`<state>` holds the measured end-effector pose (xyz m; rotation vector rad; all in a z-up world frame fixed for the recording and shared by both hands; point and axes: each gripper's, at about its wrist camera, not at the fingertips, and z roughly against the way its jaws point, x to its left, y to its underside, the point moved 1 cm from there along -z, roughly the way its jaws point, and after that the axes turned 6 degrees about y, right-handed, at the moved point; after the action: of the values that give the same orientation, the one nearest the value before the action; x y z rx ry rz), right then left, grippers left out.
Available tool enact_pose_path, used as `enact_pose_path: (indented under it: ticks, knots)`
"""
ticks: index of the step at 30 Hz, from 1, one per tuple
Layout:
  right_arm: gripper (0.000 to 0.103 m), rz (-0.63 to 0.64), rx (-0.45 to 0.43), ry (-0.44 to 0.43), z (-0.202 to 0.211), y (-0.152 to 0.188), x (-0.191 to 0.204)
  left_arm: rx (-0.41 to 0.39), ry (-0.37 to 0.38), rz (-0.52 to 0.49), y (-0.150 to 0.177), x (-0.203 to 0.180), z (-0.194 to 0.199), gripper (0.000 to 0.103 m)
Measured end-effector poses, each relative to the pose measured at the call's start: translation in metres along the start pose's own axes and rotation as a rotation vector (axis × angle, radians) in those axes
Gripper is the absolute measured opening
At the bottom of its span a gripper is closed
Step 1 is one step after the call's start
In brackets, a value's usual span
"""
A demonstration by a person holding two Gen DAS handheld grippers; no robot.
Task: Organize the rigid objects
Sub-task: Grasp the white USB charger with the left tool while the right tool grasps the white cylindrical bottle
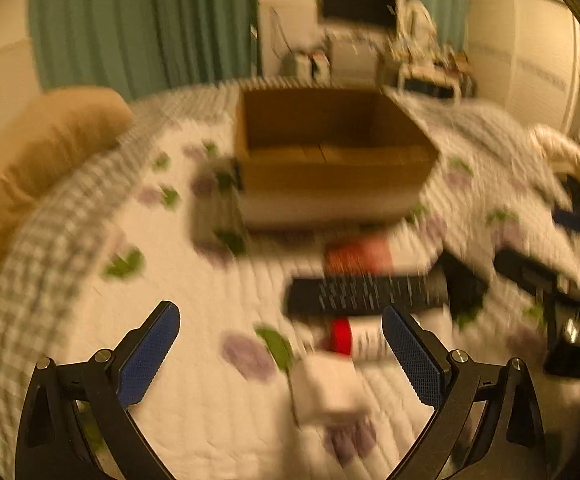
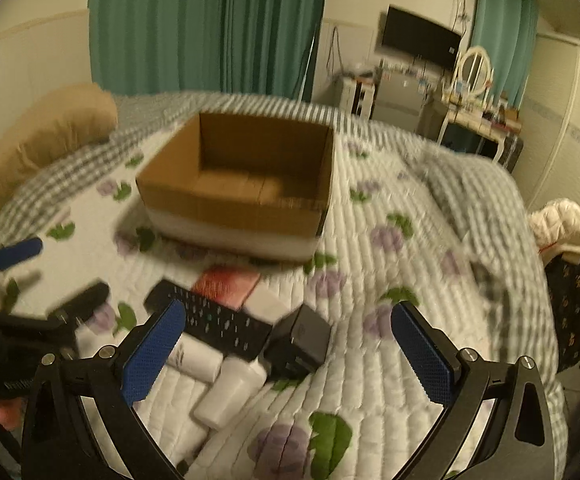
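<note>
Blue-padded jaws of both grippers point(image 1: 280, 320) point(image 2: 288, 318) gape wide, holding nothing.

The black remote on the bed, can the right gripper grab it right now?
Probably yes. The right gripper is open and holds nothing, and the black remote lies on the quilt just ahead of its left finger. Nothing covers the remote, though a white bottle and a black box crowd it.

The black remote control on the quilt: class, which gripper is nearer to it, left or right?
Probably left, though it is close. The open left gripper has the black remote control just beyond its fingertips; the open right gripper has it ahead, toward its left finger.
</note>
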<state>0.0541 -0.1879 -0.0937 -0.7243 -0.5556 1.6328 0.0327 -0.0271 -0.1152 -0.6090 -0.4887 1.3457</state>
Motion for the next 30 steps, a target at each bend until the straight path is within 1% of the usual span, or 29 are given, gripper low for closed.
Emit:
enact_pose_path:
  ticks: [3, 5, 6, 8, 9, 10, 11, 12, 14, 16, 17, 21, 22, 25, 26, 27, 28, 29, 30]
  knots:
    - [0.103, 0.015, 0.034, 0.003, -0.009, 0.007, 0.002, 0.070, -0.010, -0.079, 0.023, -0.017, -0.018, 0.102]
    - [0.103, 0.016, 0.051, -0.002, -0.012, 0.010, 0.003, 0.100, -0.011, -0.110, 0.033, -0.025, -0.026, 0.095]
    - [0.103, 0.018, 0.055, -0.003, -0.013, 0.011, 0.003, 0.113, -0.013, -0.117, 0.038, -0.029, -0.030, 0.088]
    - [0.103, 0.019, 0.061, -0.002, -0.014, 0.012, 0.004, 0.135, -0.012, -0.144, 0.044, -0.036, -0.037, 0.086]
    - [0.103, 0.019, 0.063, -0.002, -0.014, 0.013, 0.004, 0.142, -0.016, -0.153, 0.045, -0.037, -0.040, 0.080]
    - [0.103, 0.019, 0.066, 0.002, -0.014, 0.013, 0.004, 0.150, -0.015, -0.154, 0.047, -0.037, -0.043, 0.068]
    - [0.103, 0.019, 0.070, 0.007, -0.015, 0.013, 0.004, 0.162, -0.015, -0.154, 0.048, -0.037, -0.046, 0.059]
    - [0.103, 0.015, 0.076, -0.002, -0.016, 0.014, 0.003, 0.168, -0.018, -0.152, 0.049, -0.037, -0.049, 0.057]
    - [0.103, 0.011, 0.089, -0.006, -0.018, 0.015, 0.002, 0.157, 0.007, -0.128, 0.049, -0.033, -0.043, 0.055]
    - [0.103, 0.015, 0.102, -0.001, -0.019, 0.016, 0.002, 0.140, 0.038, -0.080, 0.043, -0.024, -0.034, 0.054]
    - [0.103, 0.019, 0.109, -0.001, -0.020, 0.017, 0.002, 0.131, 0.043, -0.063, 0.039, -0.020, -0.032, 0.053]
    - [0.102, 0.056, 0.139, -0.020, -0.023, 0.016, 0.012, 0.056, 0.022, -0.027, 0.021, -0.001, -0.014, 0.053]
    - [0.100, 0.069, 0.156, -0.037, -0.025, 0.017, 0.018, 0.036, 0.012, -0.017, 0.017, 0.004, -0.009, 0.053]
    - [0.093, 0.095, 0.254, -0.098, -0.040, 0.022, 0.037, 0.009, -0.003, 0.000, 0.010, 0.017, -0.002, 0.053]
    - [0.088, 0.101, 0.289, -0.121, -0.047, 0.026, 0.045, 0.007, -0.006, -0.002, 0.007, 0.020, -0.002, 0.053]
    - [0.086, 0.100, 0.312, -0.131, -0.053, 0.029, 0.048, 0.007, -0.006, -0.001, 0.007, 0.022, -0.002, 0.053]
    - [0.084, 0.095, 0.354, -0.137, -0.061, 0.034, 0.051, 0.008, -0.001, 0.004, 0.007, 0.024, -0.002, 0.053]
    - [0.081, 0.089, 0.378, -0.140, -0.066, 0.037, 0.052, 0.010, 0.005, 0.007, 0.007, 0.025, -0.003, 0.053]
    - [0.080, 0.084, 0.407, -0.131, -0.074, 0.041, 0.052, 0.012, 0.012, 0.013, 0.008, 0.027, -0.004, 0.054]
